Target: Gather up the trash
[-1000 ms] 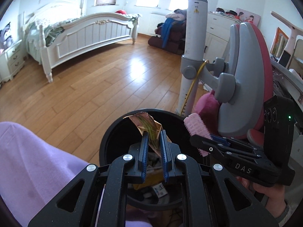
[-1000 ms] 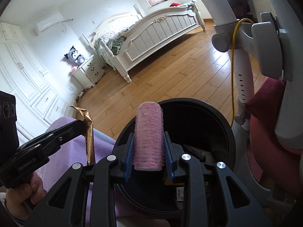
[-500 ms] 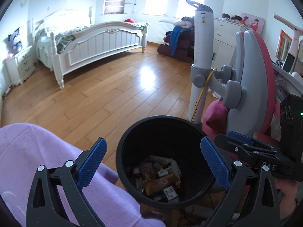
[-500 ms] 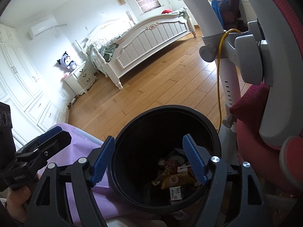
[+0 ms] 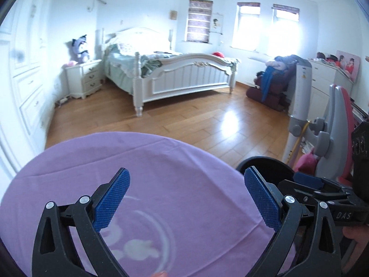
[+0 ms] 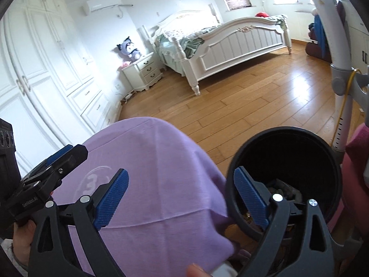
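Note:
The black trash bin (image 6: pixel 283 143) stands on the wood floor at the lower right, with several scraps of trash (image 6: pixel 284 188) at its bottom. My right gripper (image 6: pixel 181 198) hangs to the left of the bin. Its jaws are opening and nothing is between them; the right pad overlaps the bin's rim. My left gripper (image 5: pixel 186 198) is open and empty above a purple cloth (image 5: pixel 161 173). Only the bin's rim (image 5: pixel 265 162) shows at the right of the left wrist view. Each gripper appears in the other's view: the right gripper (image 5: pixel 309 182) and the left gripper (image 6: pixel 57 159).
A purple cloth (image 6: pixel 150 173) with a white print covers the foreground left of the bin. A grey and pink chair (image 5: pixel 334 124) on a white post (image 6: pixel 343 115) stands right of the bin. A white bed (image 5: pixel 184 78), nightstand (image 6: pixel 143 69) and wardrobe (image 6: pixel 46 69) lie beyond the wood floor (image 5: pixel 207 120).
Both grippers opened and let go: the gold wrapper and the pink hair roller are gone from the jaws. Both then swung left, off the bin and over the purple cloth.

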`<state>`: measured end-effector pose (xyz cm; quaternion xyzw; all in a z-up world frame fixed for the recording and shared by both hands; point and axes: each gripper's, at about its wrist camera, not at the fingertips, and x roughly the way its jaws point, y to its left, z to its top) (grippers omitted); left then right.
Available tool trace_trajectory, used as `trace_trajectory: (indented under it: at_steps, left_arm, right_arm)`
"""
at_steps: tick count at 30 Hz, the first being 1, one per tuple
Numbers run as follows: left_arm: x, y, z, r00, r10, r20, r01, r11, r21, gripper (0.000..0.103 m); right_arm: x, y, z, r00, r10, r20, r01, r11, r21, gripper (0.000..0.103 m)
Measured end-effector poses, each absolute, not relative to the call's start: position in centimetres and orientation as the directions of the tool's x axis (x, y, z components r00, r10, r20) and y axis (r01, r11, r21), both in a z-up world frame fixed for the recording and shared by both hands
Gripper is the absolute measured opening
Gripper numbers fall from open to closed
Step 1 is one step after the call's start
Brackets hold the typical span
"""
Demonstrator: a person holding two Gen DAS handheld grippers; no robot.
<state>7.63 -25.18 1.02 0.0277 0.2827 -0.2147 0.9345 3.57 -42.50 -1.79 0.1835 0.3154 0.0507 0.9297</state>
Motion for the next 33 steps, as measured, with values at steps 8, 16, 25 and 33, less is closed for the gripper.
trace_trajectory:
  at_steps: [8, 16, 25, 33]
  left_arm:
    - [5.4, -13.2, 0.5, 0.875, -0.077, -0.478, 0.109, 0.993, 0.039, 0.098]
    - [4.8, -6.5, 0.0, 0.891, 0.029, -0.453, -0.055, 0.998, -0.043, 0.098]
    - [5.6, -5.2, -1.0, 0.872, -0.046, -0.488, -0.010, 0.994, -0.112, 0.098]
    - [6.0, -4.8, -1.3, 0.864, -0.055, -0.500, -0.020, 0.989, -0.144, 0.098]
  right_arm:
    - [3.8, -31.5, -0.9, 0.866, 0.109, -0.488, -0.006, 0.978, 0.208, 0.097]
    - [3.7, -27.5, -0.5, 0.921, 0.012, -0.389, 0.030, 0.994, 0.102, 0.098]
    - [3.1, -27.5, -0.3, 0.948, -0.048, -0.314, 0.078, 0.994, 0.082, 0.098]
    - [2.5, -26.1, 0.3, 0.963, -0.042, -0.266, 0.050, 0.998, 0.025, 0.098]
